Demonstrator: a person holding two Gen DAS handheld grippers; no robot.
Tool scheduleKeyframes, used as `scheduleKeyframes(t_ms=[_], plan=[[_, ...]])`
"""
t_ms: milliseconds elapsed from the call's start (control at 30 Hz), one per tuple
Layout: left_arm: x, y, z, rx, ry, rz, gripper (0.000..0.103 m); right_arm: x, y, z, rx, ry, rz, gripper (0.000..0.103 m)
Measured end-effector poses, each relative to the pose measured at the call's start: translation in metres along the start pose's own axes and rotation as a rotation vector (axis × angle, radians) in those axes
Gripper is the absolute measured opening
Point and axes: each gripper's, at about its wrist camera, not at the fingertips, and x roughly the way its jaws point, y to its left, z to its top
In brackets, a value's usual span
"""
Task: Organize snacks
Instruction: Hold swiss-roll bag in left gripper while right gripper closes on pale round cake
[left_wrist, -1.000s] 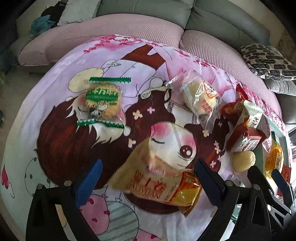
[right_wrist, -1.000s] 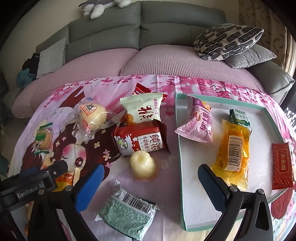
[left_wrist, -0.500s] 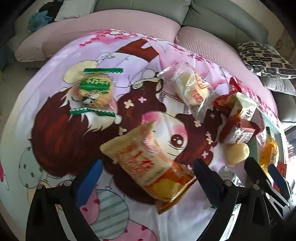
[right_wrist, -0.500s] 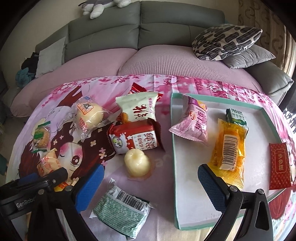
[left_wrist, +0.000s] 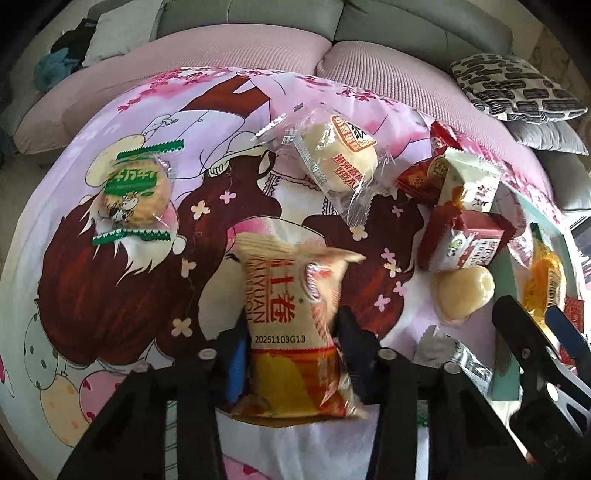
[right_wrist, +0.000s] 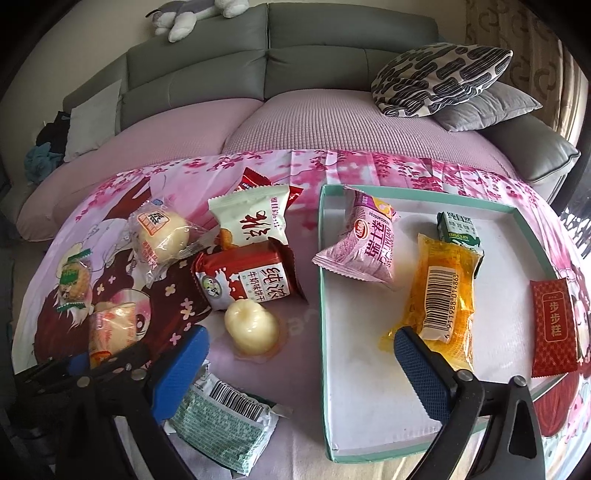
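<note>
My left gripper (left_wrist: 291, 343) is shut on a beige and orange swiss roll packet (left_wrist: 291, 314), pinching its lower half; the packet also shows in the right wrist view (right_wrist: 110, 330). My right gripper (right_wrist: 299, 365) is open and empty, low over the table between a green packet (right_wrist: 225, 417) and the teal-rimmed white tray (right_wrist: 369, 413). The tray holds a pink roll packet (right_wrist: 365, 240), a yellow packet (right_wrist: 441, 291) and a small green biscuit box (right_wrist: 458, 229).
On the cartoon tablecloth (left_wrist: 110, 295) lie a round green-wrapped biscuit (left_wrist: 136, 192), a clear-wrapped bun (left_wrist: 336, 158), a red milk-biscuit packet (right_wrist: 247, 280), a cream packet (right_wrist: 255, 218) and a pale jelly cup (right_wrist: 251, 326). A red packet (right_wrist: 554, 325) lies right of the tray. A sofa stands behind.
My left gripper has closed on the swiss roll packet, which has turned upright between the fingers. The right gripper has barely moved.
</note>
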Motion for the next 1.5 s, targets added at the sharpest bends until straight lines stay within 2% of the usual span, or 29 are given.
scheduleKeyframes(t_ms=[67, 467, 600, 867, 1000, 1200, 1400, 1500], plan=[[-0.001, 0.000, 0.002, -0.003, -0.009, -0.001, 0.043, 0.000, 0.001, 0.000, -0.006, 0.001, 0.009, 0.097], [0.002, 0.009, 0.019, -0.019, -0.020, -0.009, 0.043, 0.002, 0.016, 0.000, -0.054, 0.003, 0.087, 0.074], [0.004, 0.012, 0.022, -0.019, -0.015, -0.014, 0.043, 0.010, 0.019, 0.000, -0.066, 0.028, 0.099, 0.059], [0.003, 0.017, 0.023, -0.025, -0.010, -0.025, 0.043, 0.027, 0.029, 0.001, -0.104, 0.086, 0.087, 0.059], [0.003, 0.019, 0.024, -0.028, -0.007, -0.030, 0.043, 0.038, 0.033, -0.001, -0.117, 0.126, 0.055, 0.059], [0.005, 0.022, 0.028, -0.039, -0.005, -0.039, 0.043, 0.048, 0.041, 0.000, -0.152, 0.137, -0.010, 0.059], [0.005, 0.023, 0.027, -0.043, -0.005, -0.045, 0.043, 0.054, 0.043, -0.001, -0.147, 0.151, 0.009, 0.057], [0.005, 0.023, 0.027, -0.043, -0.005, -0.045, 0.043, 0.053, 0.043, -0.002, -0.134, 0.161, 0.069, 0.057]])
